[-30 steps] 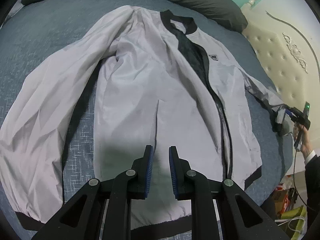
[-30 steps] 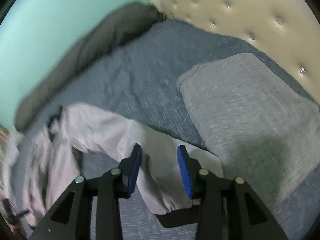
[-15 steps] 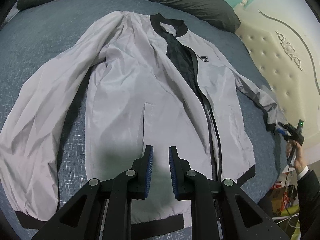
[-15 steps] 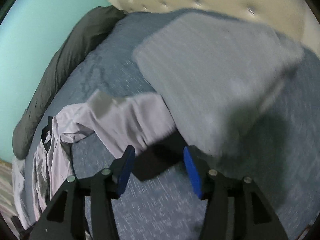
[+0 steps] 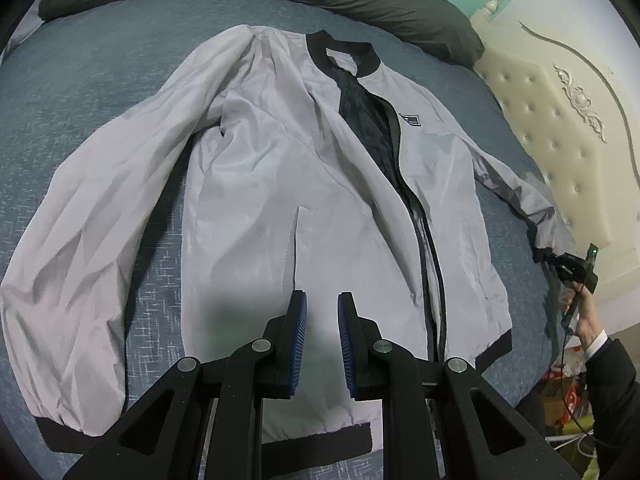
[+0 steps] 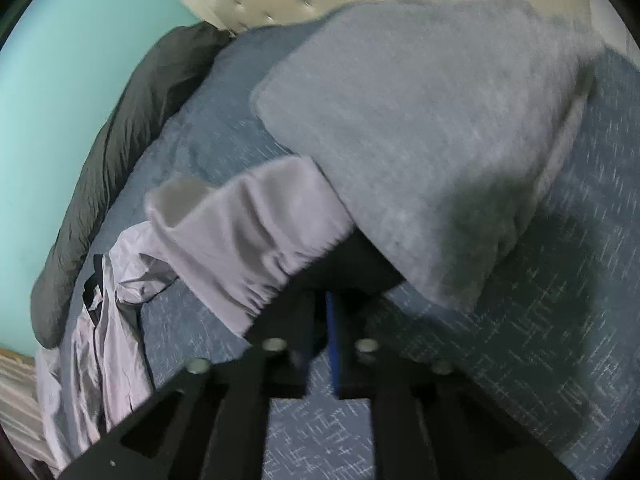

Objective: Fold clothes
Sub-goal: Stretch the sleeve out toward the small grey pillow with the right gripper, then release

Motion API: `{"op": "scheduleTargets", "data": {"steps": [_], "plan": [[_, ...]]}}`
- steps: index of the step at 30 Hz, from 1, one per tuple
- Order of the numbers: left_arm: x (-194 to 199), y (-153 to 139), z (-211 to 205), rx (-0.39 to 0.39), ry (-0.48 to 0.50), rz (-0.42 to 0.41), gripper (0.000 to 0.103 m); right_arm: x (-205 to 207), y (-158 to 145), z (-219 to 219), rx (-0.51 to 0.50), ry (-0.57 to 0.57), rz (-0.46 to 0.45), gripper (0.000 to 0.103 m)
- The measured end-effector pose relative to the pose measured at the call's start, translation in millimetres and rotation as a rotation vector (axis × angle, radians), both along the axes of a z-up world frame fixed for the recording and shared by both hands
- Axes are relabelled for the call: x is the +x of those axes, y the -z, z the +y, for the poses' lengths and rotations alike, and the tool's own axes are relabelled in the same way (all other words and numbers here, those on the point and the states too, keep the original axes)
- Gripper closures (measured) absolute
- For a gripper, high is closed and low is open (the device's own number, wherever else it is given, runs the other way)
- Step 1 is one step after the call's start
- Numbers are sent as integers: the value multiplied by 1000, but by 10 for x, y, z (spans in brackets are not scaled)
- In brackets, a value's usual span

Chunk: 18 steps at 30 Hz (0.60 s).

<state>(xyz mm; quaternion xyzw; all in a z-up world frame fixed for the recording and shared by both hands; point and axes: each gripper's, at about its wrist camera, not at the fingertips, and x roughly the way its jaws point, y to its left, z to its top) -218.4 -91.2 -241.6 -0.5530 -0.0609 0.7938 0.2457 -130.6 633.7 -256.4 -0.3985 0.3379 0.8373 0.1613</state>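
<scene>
Right wrist view, right gripper [image 6: 320, 300] clamped on jacket [image 6: 248, 240] cuff [image 6: 344, 268], bed [image 6: 540, 340]

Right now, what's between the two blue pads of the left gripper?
Nothing is pinched. In the left wrist view, the left gripper stands slightly apart, and only the grey jacket, lying beyond on the bed, shows through the gap.

Right gripper [image 6: 322, 312]: jaws, spread wide either side of the sleeve end a second ago, now drawn together on the black ribbed cuff [image 6: 348, 264] of the pale grey nylon jacket's sleeve [image 6: 248, 232], the cuff lying straight ahead between the blue pads [image 6: 331, 336]. Grey fleece pillow [image 6: 420, 128]: formerly off to the gripper's right and well ahead, now looming just above and beyond its tips, overlapping the cuff. Sleeve: now bunched at the gripper's left, close against it.
</scene>
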Motion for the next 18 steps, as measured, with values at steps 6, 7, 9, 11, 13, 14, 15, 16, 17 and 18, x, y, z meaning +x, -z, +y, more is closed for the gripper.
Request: {"op": "scheduleTargets", "data": {"steps": [6, 7, 9, 11, 13, 14, 15, 16, 17, 18], "plan": [[-5, 19, 32, -3, 8, -5, 86, -70, -560, -23, 121, -51, 89, 103], [0, 14, 40, 3, 8, -3, 86, -85, -611, 26, 112, -48, 90, 103], [12, 12, 65, 14, 9, -2, 86, -94, -600, 103, 68, -51, 78, 102], [20, 27, 94, 13, 13, -6, 86, -60, -502, 129, 33, -50, 50, 96], [25, 40, 121, 12, 18, -11, 86, -20, -375, 122, 4, -40, 21, 61], [31, 41, 136, 11, 20, -12, 86, 18, -305, 106, -17, -30, 19, 43], [41, 36, 145, 11, 23, -11, 86, 51, -233, 91, -38, -22, 17, 43], [48, 24, 150, 11, 25, -9, 86, 50, -146, 81, -66, -18, 11, 42], [54, 9, 156, 10, 27, -6, 86, 29, -54, 69, -85, -16, -10, 41], [60, -5, 161, 10, 29, -3, 86, 9, 14, 57, -91, -8, -28, 41]]}}
